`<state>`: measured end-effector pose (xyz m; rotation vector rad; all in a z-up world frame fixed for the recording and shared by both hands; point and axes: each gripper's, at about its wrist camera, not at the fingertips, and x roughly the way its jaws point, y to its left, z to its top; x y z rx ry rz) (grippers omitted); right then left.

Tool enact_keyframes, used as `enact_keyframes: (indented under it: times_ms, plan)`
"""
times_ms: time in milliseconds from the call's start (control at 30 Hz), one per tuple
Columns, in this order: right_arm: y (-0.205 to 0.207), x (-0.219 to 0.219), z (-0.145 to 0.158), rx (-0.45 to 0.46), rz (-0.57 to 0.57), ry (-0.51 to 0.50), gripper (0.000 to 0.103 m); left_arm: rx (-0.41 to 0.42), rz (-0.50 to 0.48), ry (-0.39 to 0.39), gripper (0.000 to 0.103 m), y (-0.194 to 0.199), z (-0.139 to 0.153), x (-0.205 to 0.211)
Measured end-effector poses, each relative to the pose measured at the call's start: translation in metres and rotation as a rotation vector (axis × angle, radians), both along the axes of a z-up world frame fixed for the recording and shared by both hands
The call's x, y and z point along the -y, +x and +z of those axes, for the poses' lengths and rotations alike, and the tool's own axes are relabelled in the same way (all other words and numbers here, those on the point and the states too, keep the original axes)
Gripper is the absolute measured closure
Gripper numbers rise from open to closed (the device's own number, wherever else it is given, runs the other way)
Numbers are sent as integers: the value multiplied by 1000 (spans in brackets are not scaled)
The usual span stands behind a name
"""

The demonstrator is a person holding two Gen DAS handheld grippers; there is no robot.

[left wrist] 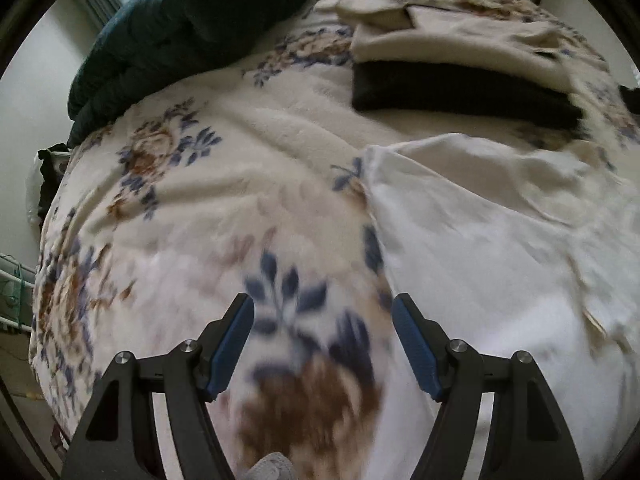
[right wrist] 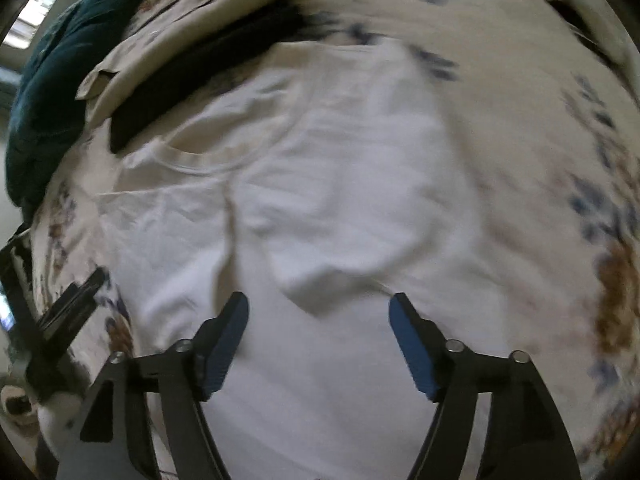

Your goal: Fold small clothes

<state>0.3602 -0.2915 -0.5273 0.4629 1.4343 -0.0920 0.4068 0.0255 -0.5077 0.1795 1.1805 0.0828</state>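
Left wrist view, nearest: our left gripper [left wrist: 323, 310] hangs over the flowered blanket [left wrist: 168, 208], its jaws apart with nothing between them.
Left wrist view, shirt: the white T-shirt [left wrist: 500, 248] lies spread on the blanket just to the right of this gripper, apart from the blue pads [left wrist: 416, 344].
Left wrist view, far side: a folded black garment [left wrist: 460, 92] and a folded cream garment [left wrist: 460, 36] lie side by side toward the blanket's far edge; a dark green quilt [left wrist: 192, 24] sits bunched at the far left corner.
Right wrist view, nearest: our right gripper [right wrist: 319, 308] points down at the T-shirt [right wrist: 320, 184], jaws apart and clear of the cloth.
Right wrist view, shirt: it fills the middle of the blanket [right wrist: 540, 128], collar toward the far left, with a loose raised fold just beyond the fingertips.
Right wrist view, left edge: we make out our left gripper [right wrist: 76, 300], blurred.
Progress: we judge two pieces folded; the T-shirt looks barely begun, still wrinkled and mostly flat.
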Motion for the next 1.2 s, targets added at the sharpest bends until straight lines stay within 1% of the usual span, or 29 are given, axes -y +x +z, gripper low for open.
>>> enact_keyframes:
  times_ms: [100,200,267,367,467,533,600,633,700,733,800,833,900,933,1067,1200]
  plan:
    - [-28,31,16,-14,-21,1,22,2,-12,-29,33,-36,33,14]
    - [-62,75,32,-36,-26,-3,22,2,-25,-55,33,-81,61,40]
    - [-84,106,40,-54,-14,4,22,-20,-33,-59,33,-113,71,67]
    - [-114,154,49,-89,19,26,22,-90,-43,-74,33,-155,71,111]
    - [-143,208,55,-127,76,10,22,-202,-43,-145,33,-205,55,175]
    - [-157,240,56,-139,97,-6,22,-270,-36,-197,33,-229,37,211]
    - [-168,266,51,-156,108,-21,22,-353,-9,-246,33,-251,14,253]
    - [-173,283,46,-166,105,-32,22,-376,10,-273,33,-257,4,269]
    - [-181,306,38,-174,92,-33,22,-405,48,-274,33,-260,-17,305]
    - [-184,313,34,-176,84,-32,22,-400,52,-263,33,-260,-27,321]
    - [-190,324,24,-189,67,-34,22,-385,41,-157,33,-260,-51,348]
    - [-193,328,19,-195,58,-30,22,-401,38,-127,33,-262,-63,355]
    - [-195,330,9,-210,47,-25,22,-450,57,-128,33,-273,-80,351]
    - [-197,331,5,-218,46,-23,22,-455,68,-127,33,-280,-82,344]
    - [-203,333,-5,-233,61,-5,22,-475,115,-109,33,-314,-75,295]
    - [-201,331,-11,-242,62,20,22,-551,133,-78,33,-344,-64,252]
